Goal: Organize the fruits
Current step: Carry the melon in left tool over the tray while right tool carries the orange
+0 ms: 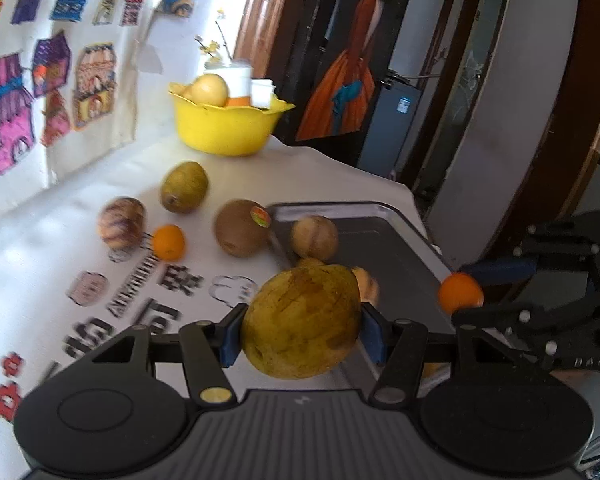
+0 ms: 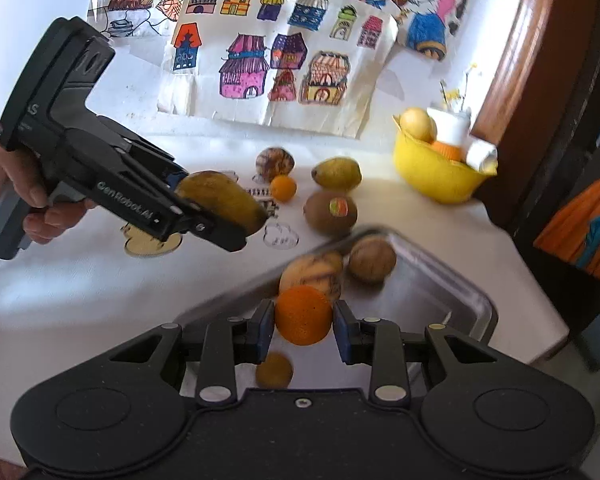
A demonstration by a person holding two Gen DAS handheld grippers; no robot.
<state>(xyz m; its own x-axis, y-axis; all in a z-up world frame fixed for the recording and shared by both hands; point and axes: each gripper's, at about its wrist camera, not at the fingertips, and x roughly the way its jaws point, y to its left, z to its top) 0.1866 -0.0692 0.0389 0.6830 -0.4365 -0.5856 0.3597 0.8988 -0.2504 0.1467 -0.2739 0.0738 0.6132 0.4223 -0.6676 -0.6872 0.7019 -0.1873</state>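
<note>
Left of the metal tray (image 2: 440,280), the left gripper (image 1: 300,330) grips a yellow-green pear (image 1: 300,322) above the bench (image 2: 80,280); over the tray's near side, the right gripper (image 2: 303,330) clamps a small orange (image 2: 303,314); beyond the tray sits a yellow bowl (image 2: 432,176) of fruit

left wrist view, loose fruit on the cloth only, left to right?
Striped purplish fruit → small orange → green pear → kiwi with sticker.
</note>
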